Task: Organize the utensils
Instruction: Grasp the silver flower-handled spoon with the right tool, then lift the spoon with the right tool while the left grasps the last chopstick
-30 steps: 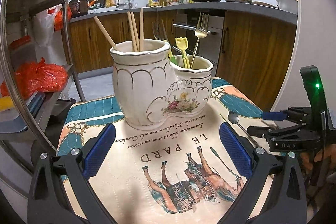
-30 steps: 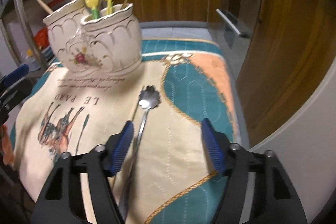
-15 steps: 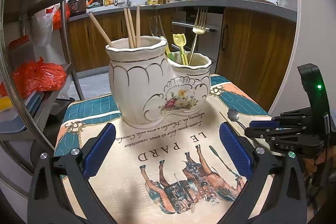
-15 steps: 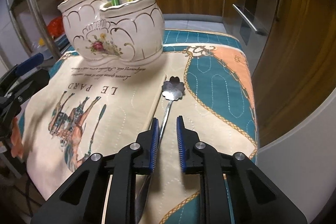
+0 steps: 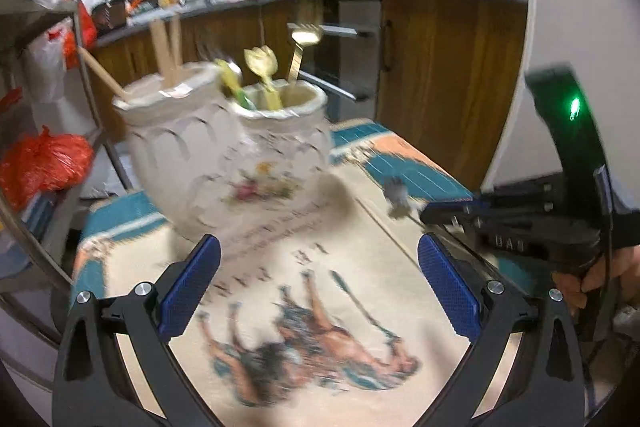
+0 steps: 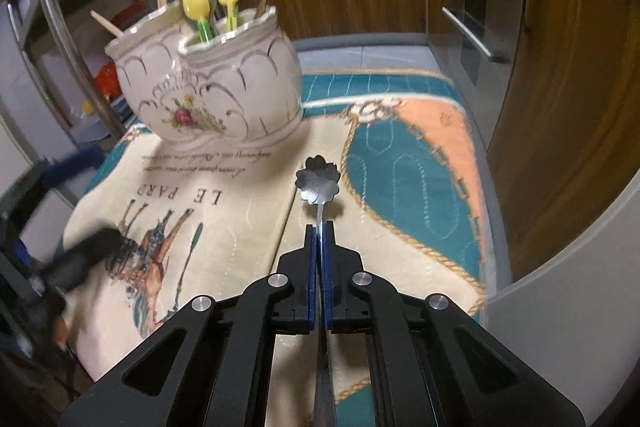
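Since a second ago the right gripper [image 6: 319,227] has shut on the spoon [image 6: 318,180] handle and lifted it off the cloth [image 6: 400,163]; left gripper [image 5: 318,277] stays wide open, holding nothing. The holder [image 6: 208,83] sits ahead-left of the spoon, whose long axis points forward along the fingers, bowl first. Right view shows the pinch; left view, blurred, only shows the spoon bowl [image 5: 396,195].

Spoon [image 6: 318,181] shiny metal; holder [image 6: 208,83] glossy glazed ceramic; tablecloth [image 6: 400,163] matt quilted cloth.
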The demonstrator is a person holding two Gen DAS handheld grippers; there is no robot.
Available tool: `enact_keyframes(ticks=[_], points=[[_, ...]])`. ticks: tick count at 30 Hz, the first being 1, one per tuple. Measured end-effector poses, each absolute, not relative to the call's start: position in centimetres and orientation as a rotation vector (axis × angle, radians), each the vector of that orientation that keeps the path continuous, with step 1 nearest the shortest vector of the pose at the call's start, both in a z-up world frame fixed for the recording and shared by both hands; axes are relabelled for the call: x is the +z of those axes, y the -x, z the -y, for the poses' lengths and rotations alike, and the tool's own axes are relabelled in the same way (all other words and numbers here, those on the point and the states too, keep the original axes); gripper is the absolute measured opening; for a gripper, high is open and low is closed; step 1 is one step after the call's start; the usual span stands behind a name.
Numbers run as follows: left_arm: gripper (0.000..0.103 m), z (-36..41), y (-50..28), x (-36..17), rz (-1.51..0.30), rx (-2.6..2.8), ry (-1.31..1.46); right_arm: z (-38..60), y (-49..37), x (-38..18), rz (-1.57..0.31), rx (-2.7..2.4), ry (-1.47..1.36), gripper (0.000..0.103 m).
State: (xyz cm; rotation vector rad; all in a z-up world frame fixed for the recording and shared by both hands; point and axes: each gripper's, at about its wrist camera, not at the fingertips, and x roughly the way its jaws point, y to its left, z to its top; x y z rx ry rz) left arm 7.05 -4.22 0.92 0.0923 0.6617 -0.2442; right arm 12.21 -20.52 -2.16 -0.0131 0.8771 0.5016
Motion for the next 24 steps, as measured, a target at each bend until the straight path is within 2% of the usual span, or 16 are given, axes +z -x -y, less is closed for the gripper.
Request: enact_keyframes(ticks=[6, 9, 15, 18, 20, 22, 24], points=[[0.095, 7.3, -7.8, -1.0, -0.79, -0.317, -0.062, 22.2, -11.6, -0.7, -0.807, 0.492, -0.019, 0.004], [0.085, 8.9, -8.1, -2.0, -0.848, -0.334, -0.063, 22.9, -11.4, -0.1, -0.781, 0.499, -0.032, 0.004], [0.06, 11.7, -8.3, -3.4, -0.896, -0.329, -0.125, 24.2, -10.6, 1.1, -0.722, 0.497, -0.048, 0.004], [0.042, 12.5, -8.6, -3.4, -0.894, -0.308, -0.167, 24.6, -10.2, 1.6, -0.694, 0.506, -0.056, 0.004], [0.025, 12.6, -8.9, -3.3, -0.901, -0.303, -0.169, 24.8, -9.8, 2.1, -0.665, 0.514, -0.057, 0.004], [0.014, 12.3, -9.4, -3.1, -0.912, -0.309, -0.171, 24.9, -9.3, 2.6, -0.633, 0.523, -0.056, 0.003], [0.011, 12.0, -9.8, -3.1, -0.918, -0.312, -0.173, 24.9, -8.8, 3.1, -0.604, 0.534, -0.055, 0.002]])
